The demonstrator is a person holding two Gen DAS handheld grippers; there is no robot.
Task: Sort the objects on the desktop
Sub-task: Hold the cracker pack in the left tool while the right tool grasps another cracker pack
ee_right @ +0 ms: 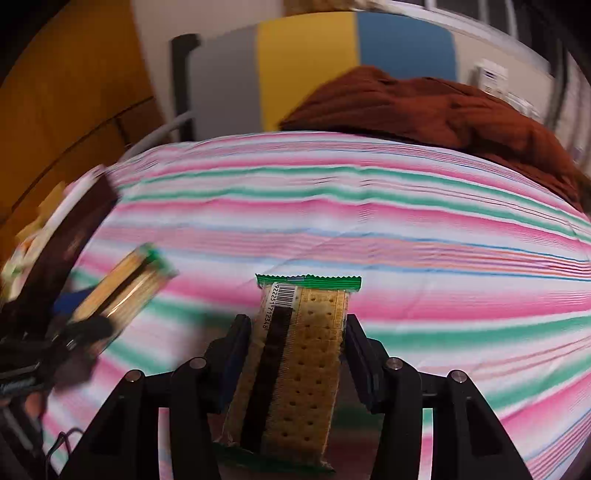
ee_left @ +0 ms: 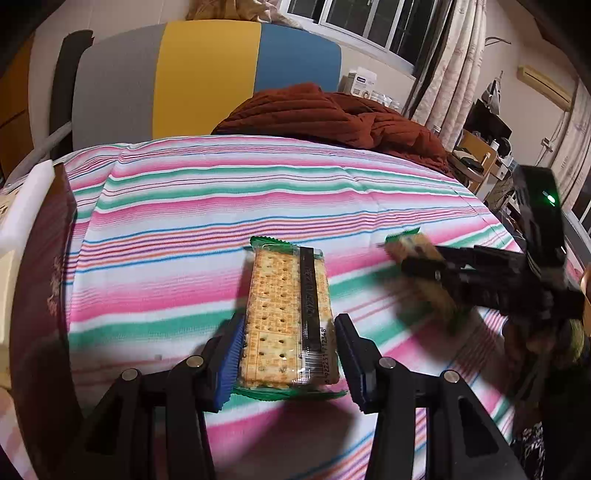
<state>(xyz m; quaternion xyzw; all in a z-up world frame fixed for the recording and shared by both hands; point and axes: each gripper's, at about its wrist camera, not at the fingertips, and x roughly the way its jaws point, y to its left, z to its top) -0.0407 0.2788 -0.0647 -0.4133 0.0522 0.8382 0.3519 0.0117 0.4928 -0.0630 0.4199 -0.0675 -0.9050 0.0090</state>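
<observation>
Striped surface [ee_left: 221, 206]. Dark box [ee_left: 40, 280] at left edge. Left tongs [ee_left: 290, 354] pinching cracker pack [ee_left: 286, 314] by long sides, low above cloth. Right tongs [ee_right: 295, 365] pinching second pack [ee_right: 299, 373], lifted. Packs probably light, brittle, film slippery: squeeze edges gently.

Two low wrist views, close over one shared striped cloth [ee_left: 221, 206].

A grey, yellow and blue panelled headboard [ee_left: 207, 74] stands at twelve o'clock; white-framed windows [ee_left: 354, 22] and pale patterned curtains [ee_left: 454, 66] at two o'clock.
</observation>
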